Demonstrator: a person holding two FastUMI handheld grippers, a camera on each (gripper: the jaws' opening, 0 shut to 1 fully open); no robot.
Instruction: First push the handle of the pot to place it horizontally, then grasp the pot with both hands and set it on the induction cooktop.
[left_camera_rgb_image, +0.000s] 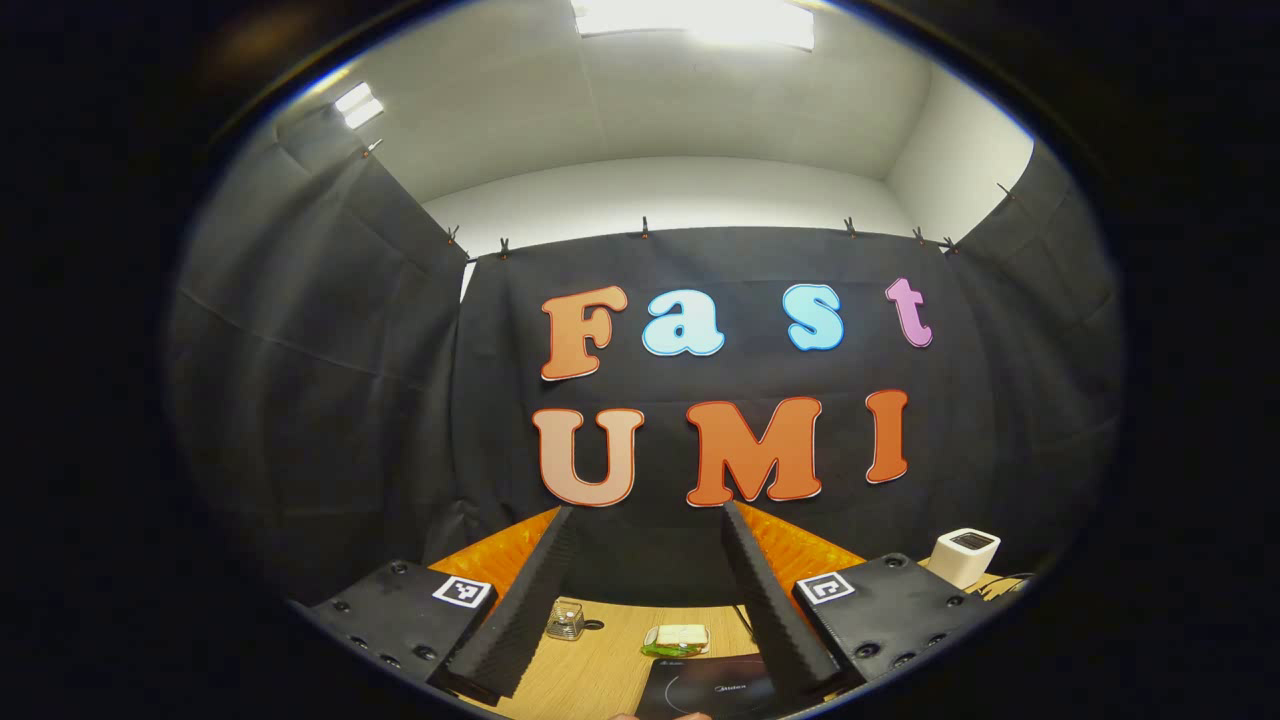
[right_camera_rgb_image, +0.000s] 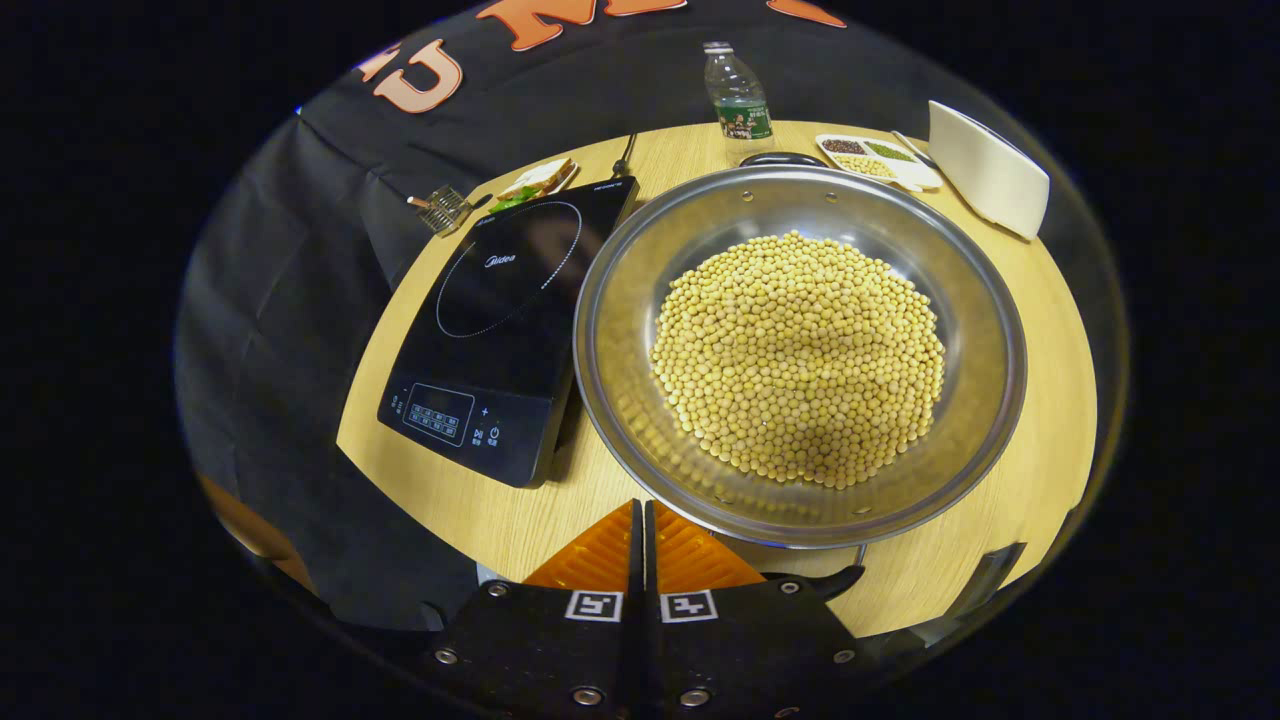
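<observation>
Round light-wood table (right_camera_rgb_image: 1010, 500) holds a wide steel pot (right_camera_rgb_image: 620, 300) heaped with yellow soybeans (right_camera_rgb_image: 800, 360), just right of the black glass induction cooktop (right_camera_rgb_image: 500, 320), not on it. Behind: white box (right_camera_rgb_image: 985, 165), divided dish (right_camera_rgb_image: 880, 160), plastic water bottle (right_camera_rgb_image: 738, 95), sandwich (right_camera_rgb_image: 535, 182). Right gripper (right_camera_rgb_image: 640, 540) pressed together, empty, at the pot's near rim. Left gripper (left_camera_rgb_image: 650, 590) spread, raised, facing the wall.

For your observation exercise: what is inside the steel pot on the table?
The pot holds a heaped mound of soybeans, with bare steel wall around it. The beans cover the pot's bottom, so nothing beneath them can be seen.
</observation>
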